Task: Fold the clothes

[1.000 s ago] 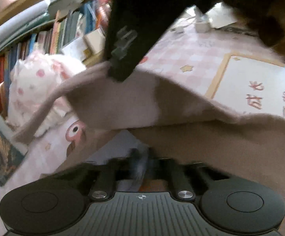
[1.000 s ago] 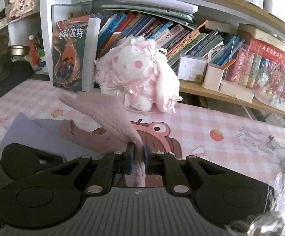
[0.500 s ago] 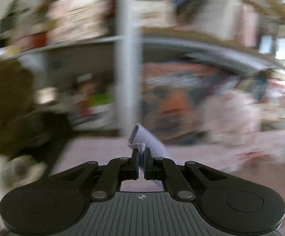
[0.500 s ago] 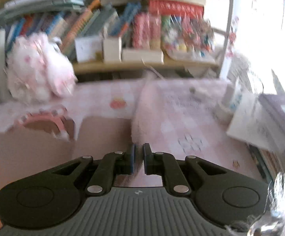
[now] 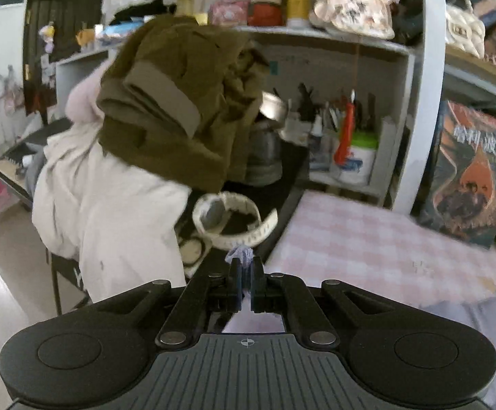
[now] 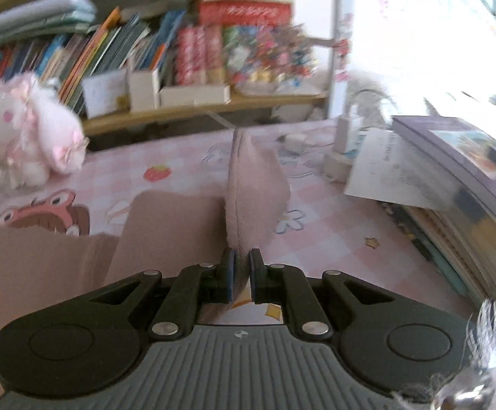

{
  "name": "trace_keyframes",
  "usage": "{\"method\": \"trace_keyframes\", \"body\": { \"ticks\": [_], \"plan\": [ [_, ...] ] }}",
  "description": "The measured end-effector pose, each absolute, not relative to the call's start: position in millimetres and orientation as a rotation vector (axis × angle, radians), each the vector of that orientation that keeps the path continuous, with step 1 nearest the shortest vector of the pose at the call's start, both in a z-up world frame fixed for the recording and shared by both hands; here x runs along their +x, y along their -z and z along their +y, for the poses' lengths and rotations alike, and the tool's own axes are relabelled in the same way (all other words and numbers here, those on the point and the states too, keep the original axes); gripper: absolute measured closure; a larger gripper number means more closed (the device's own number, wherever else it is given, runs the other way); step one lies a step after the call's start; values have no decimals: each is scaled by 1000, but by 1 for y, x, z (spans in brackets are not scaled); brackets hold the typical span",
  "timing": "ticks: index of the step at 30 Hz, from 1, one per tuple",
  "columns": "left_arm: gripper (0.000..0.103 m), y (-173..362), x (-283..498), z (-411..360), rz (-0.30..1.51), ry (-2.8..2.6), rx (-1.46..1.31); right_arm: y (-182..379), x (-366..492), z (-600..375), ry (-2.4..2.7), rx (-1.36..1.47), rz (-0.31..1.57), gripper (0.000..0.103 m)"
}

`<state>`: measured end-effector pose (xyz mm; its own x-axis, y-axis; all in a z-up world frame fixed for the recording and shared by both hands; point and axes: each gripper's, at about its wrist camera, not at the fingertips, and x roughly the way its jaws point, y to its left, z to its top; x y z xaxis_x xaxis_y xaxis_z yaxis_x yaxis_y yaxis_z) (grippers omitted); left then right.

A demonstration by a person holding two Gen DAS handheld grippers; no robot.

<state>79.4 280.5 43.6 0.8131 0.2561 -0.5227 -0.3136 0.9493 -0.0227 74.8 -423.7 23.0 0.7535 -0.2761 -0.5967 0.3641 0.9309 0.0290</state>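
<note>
A dusty-pink fleece garment (image 6: 165,225) lies spread on the pink checked table (image 6: 333,239). My right gripper (image 6: 241,263) is shut on a raised fold of it (image 6: 254,191), which stands up in front of the fingers. My left gripper (image 5: 244,270) is shut on a small tuft of pale lilac fabric (image 5: 239,254); more lilac cloth shows at the lower right (image 5: 487,324). The left gripper points toward the table's left end.
A pile of olive and cream clothes (image 5: 165,109) sits on a chair at the left, with a white watch (image 5: 230,218) beside it. Shelves with books (image 6: 111,48), a pink plush rabbit (image 6: 25,133) and stacked books (image 6: 470,177) at the right border the table.
Both grippers swung outward, the left toward the chair, the right toward the window. The pink garment has been pulled out flatter on the table, its fold still held up.
</note>
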Motion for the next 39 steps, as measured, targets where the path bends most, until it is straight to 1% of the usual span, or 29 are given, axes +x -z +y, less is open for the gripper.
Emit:
{"method": "trace_keyframes", "body": {
  "ticks": [1, 3, 4, 5, 7, 11, 12, 14, 15, 17, 18, 19, 21, 22, 23, 27, 29, 32, 33, 37, 39],
  "plan": [
    [98, -42, 80, 277, 560, -296, -84, -21, 72, -424, 363, 166, 623, 95],
    [92, -39, 78, 270, 574, -286, -39, -12, 70, -428, 378, 210, 646, 95],
    [92, -38, 76, 266, 572, -284, -19, -7, 70, -432, 379, 237, 670, 95],
    [90, -37, 74, 262, 569, -281, -1, -3, 70, -437, 381, 260, 684, 95],
    [88, -39, 63, 251, 549, -243, 15, 1, 67, -445, 378, 299, 701, 92],
    [81, -40, 38, 223, 537, -114, 47, -2, 56, -457, 389, 341, 686, 91],
    [79, -39, 32, 216, 545, -79, 48, -2, 56, -460, 393, 356, 688, 90],
    [77, -36, 21, 202, 559, -9, 49, -1, 55, -464, 394, 375, 697, 89],
    [77, -34, 16, 196, 570, 21, 49, -1, 54, -465, 392, 376, 701, 87],
    [71, -29, 6, 184, 593, 73, 34, -3, 51, -460, 357, 374, 723, 82],
    [70, -26, 2, 179, 606, 96, 17, -4, 48, -457, 330, 374, 735, 74],
    [67, -23, -1, 176, 621, 122, -21, -6, 45, -452, 282, 379, 748, 72],
    [67, -17, -5, 171, 650, 173, -105, -9, 38, -443, 170, 392, 772, 69],
    [67, -14, -7, 168, 663, 197, -148, -10, 34, -439, 114, 398, 784, 64],
    [67, -12, -7, 165, 671, 220, -178, -12, 31, -434, 57, 404, 795, 64],
    [67, -4, -3, 149, 686, 264, -195, -16, 18, -408, -75, 313, 836, 64],
    [67, 0, 3, 146, 701, 251, -214, -14, 14, -399, -93, 272, 855, 67],
    [67, 5, 12, 142, 706, 246, -247, -11, 11, -385, -106, 199, 860, 75],
    [69, 6, 15, 140, 707, 247, -250, -10, 11, -380, -108, 172, 856, 82],
    [69, 5, 22, 132, 693, 309, -297, -9, 17, -365, -106, 125, 845, 91],
    [69, 5, 26, 129, 690, 314, -310, -9, 27, -359, -104, 120, 844, 92]
  ]
}}
